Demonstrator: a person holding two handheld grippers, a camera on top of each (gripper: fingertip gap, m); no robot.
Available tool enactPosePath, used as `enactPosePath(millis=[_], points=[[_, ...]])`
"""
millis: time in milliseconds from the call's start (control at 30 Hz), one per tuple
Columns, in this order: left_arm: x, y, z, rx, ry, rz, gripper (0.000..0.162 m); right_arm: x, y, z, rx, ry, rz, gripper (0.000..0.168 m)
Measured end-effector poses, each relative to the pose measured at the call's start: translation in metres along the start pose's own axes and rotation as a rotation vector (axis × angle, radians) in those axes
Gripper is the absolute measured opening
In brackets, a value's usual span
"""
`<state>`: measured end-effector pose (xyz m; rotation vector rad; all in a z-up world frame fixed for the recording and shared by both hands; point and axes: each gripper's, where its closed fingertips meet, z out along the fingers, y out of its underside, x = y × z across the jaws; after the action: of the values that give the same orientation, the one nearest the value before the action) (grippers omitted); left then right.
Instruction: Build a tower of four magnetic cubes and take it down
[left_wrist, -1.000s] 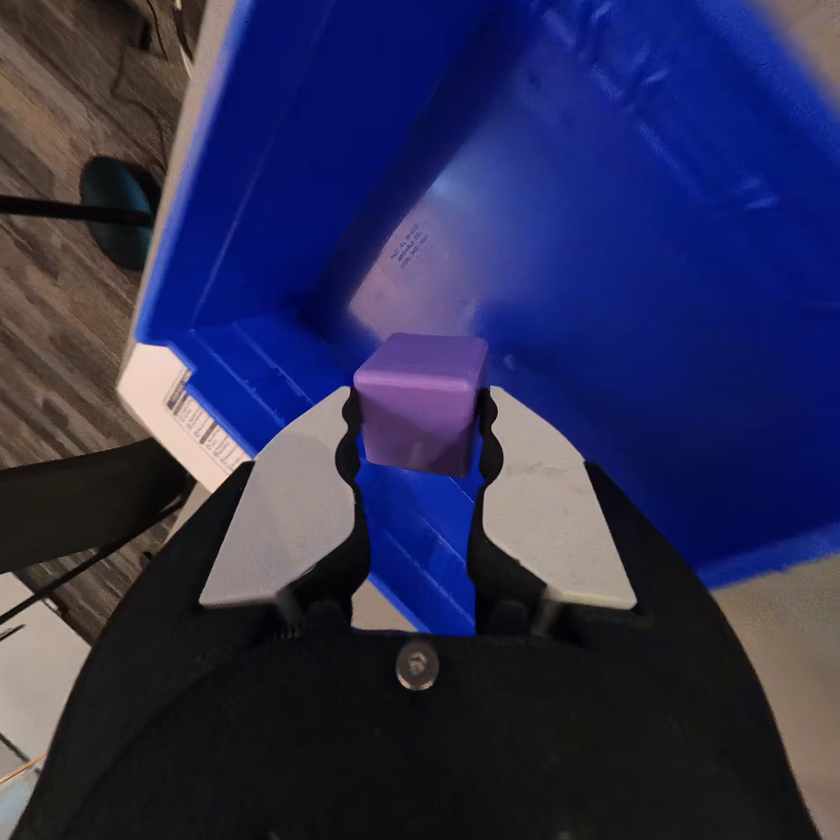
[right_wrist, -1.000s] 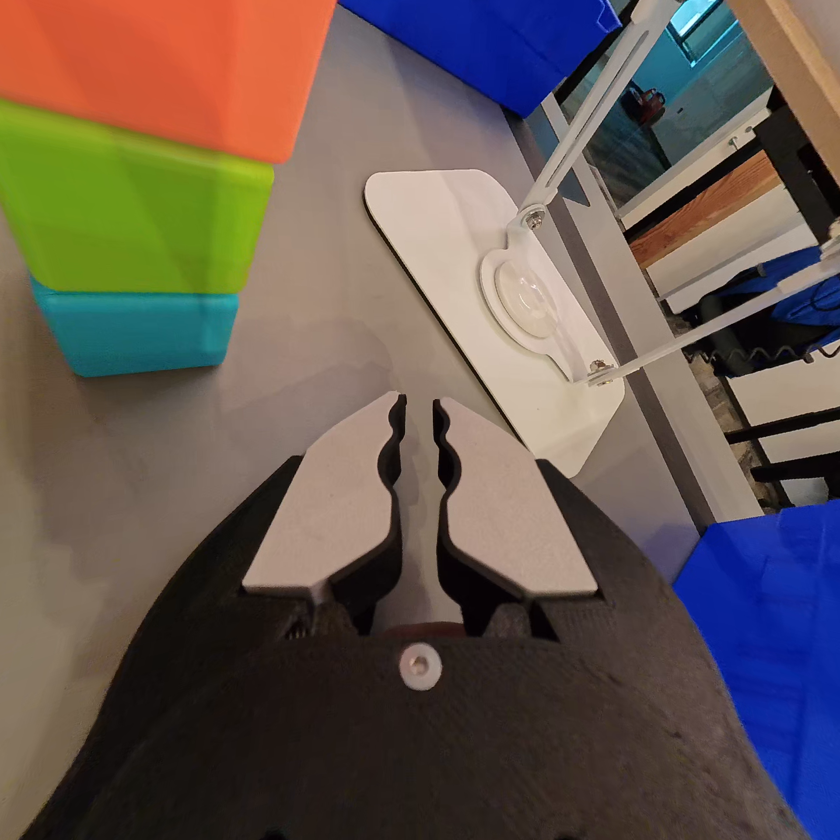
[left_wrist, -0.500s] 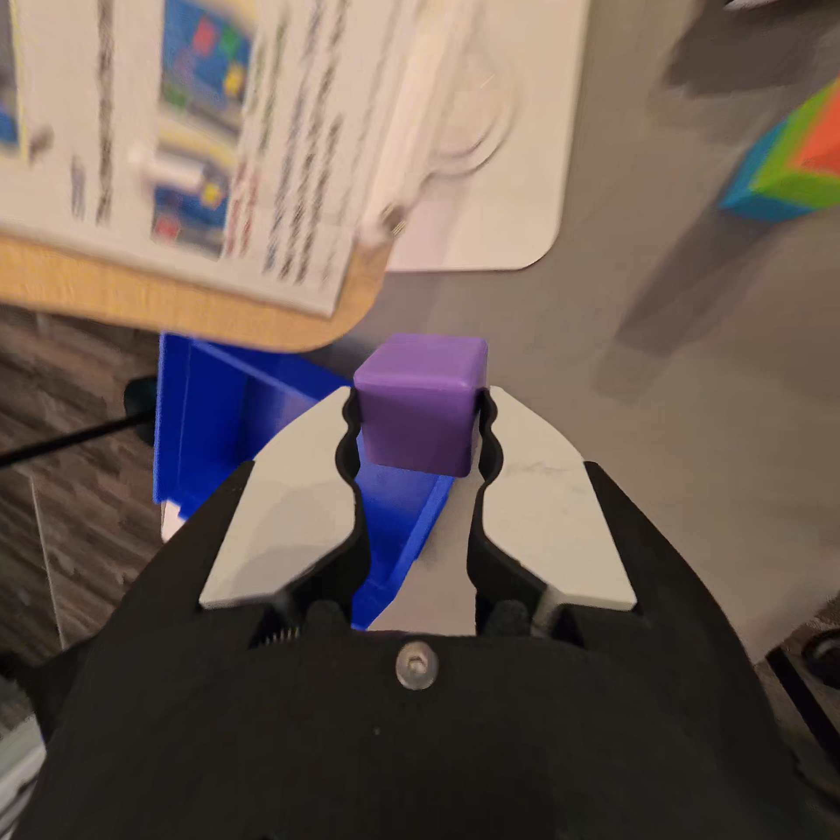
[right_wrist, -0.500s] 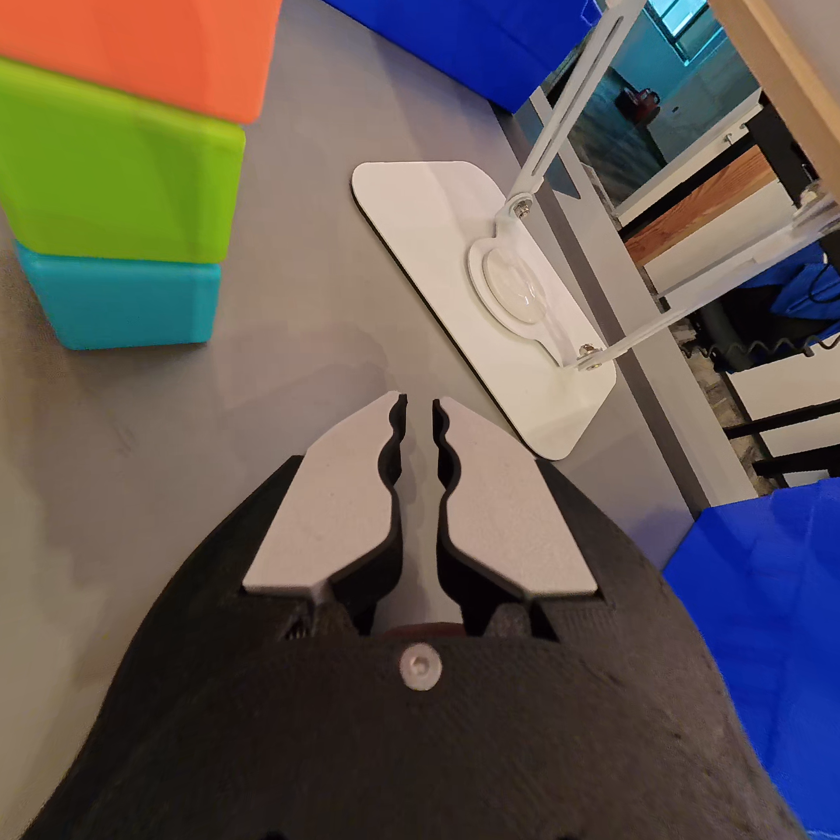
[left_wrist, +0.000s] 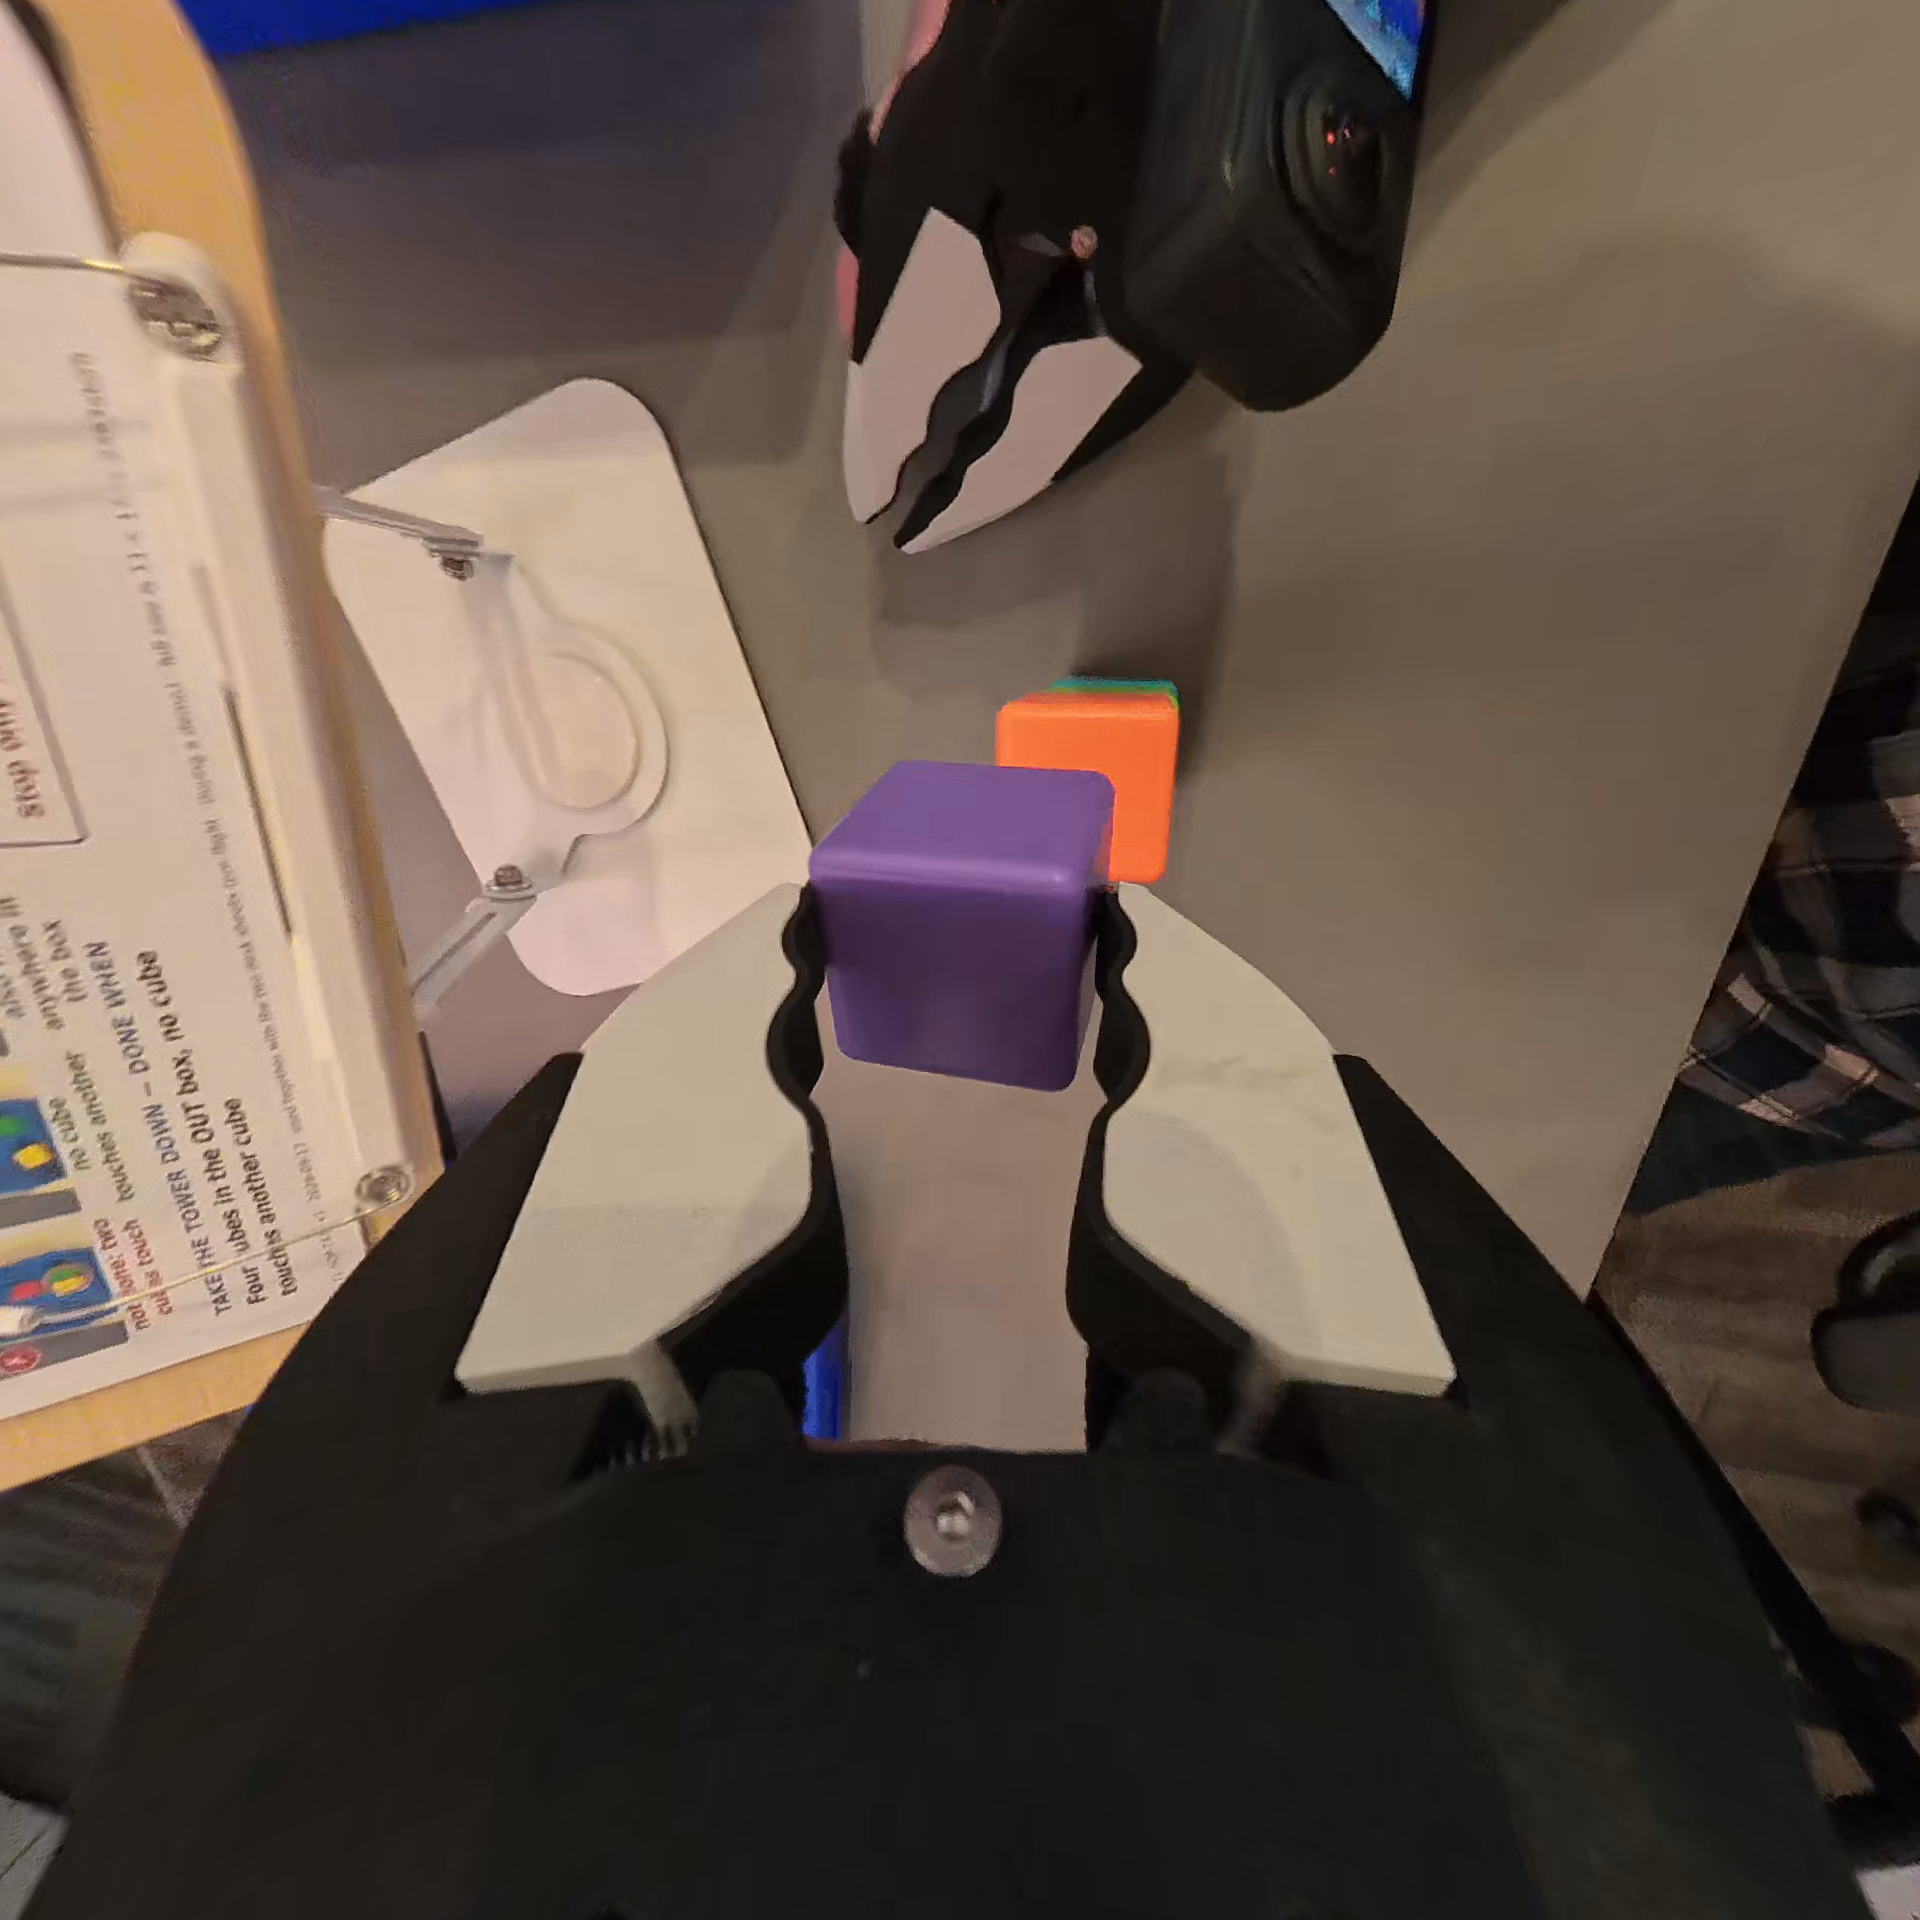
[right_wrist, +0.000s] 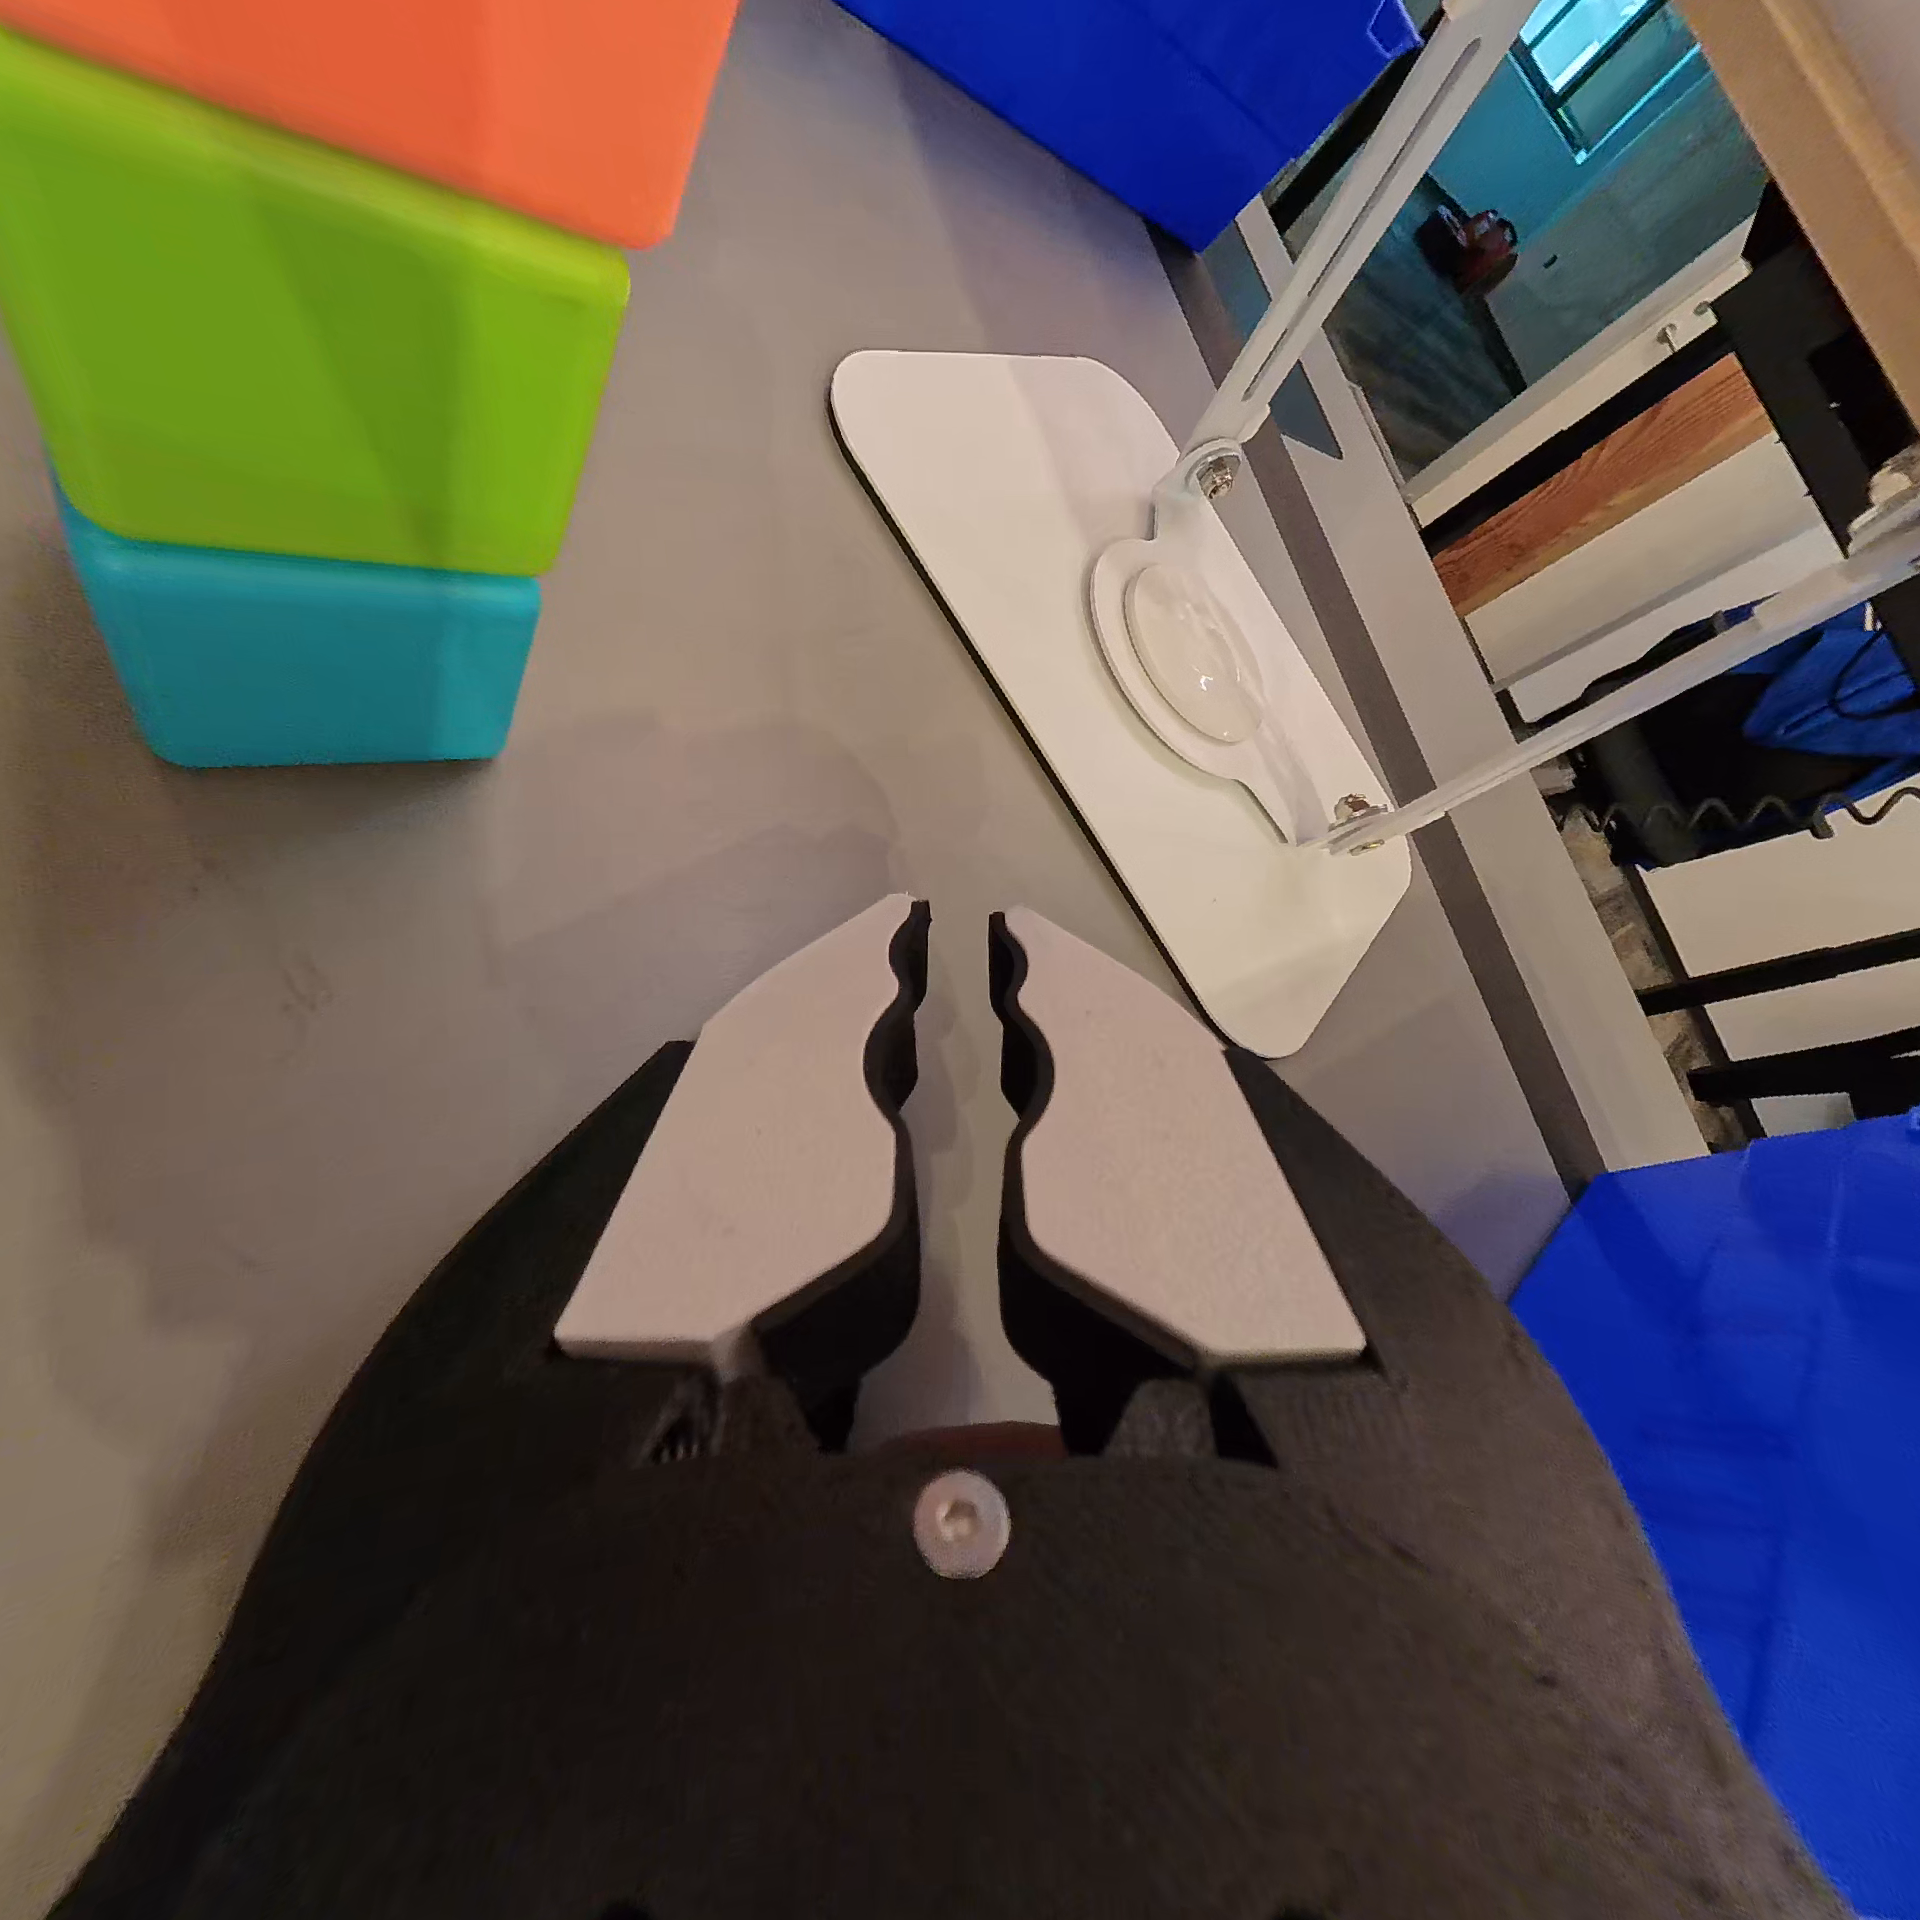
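Observation:
My left gripper (left_wrist: 954, 925) is shut on a purple cube (left_wrist: 956, 935) and holds it above the grey table, just short of a stack of three cubes. The stack has an orange cube (left_wrist: 1101, 769) on top, a green cube (right_wrist: 301, 353) in the middle and a teal cube (right_wrist: 312, 665) at the bottom. In the right wrist view the orange cube (right_wrist: 447, 94) fills the top left. My right gripper (right_wrist: 958, 925) is shut and empty, low over the table to the right of the stack. It also shows in the left wrist view (left_wrist: 925, 509), beyond the stack.
A white stand base (right_wrist: 1091, 644) with metal struts holds an instruction sheet on a wooden board (left_wrist: 156, 727) left of the stack. A blue bin (right_wrist: 1122, 94) sits behind it and another blue bin (right_wrist: 1745, 1455) at the right. The table edge (left_wrist: 1714, 852) runs along the right. The left gripper's tips are roughly 20 cm from the right gripper's.
My left gripper has carried the purple cube out of the blue bin and across to the stack of three cubes. My right gripper has shifted slightly and stays shut.

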<state>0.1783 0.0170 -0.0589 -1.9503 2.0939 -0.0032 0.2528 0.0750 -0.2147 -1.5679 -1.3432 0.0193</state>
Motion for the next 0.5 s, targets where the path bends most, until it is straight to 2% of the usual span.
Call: enactPosePath(millis=[300, 500], points=[[0.016, -0.004, 0.039, -0.081, 0.047, -0.008, 0.05, -0.001, 0.0, 0.0, -0.002, -0.001, -0.006, 0.011], [0.011, -0.001, 0.041, -0.099, 0.021, 0.009, 0.05, -0.001, 0.0, 0.0, -0.002, -0.002, -0.006, 0.011]])
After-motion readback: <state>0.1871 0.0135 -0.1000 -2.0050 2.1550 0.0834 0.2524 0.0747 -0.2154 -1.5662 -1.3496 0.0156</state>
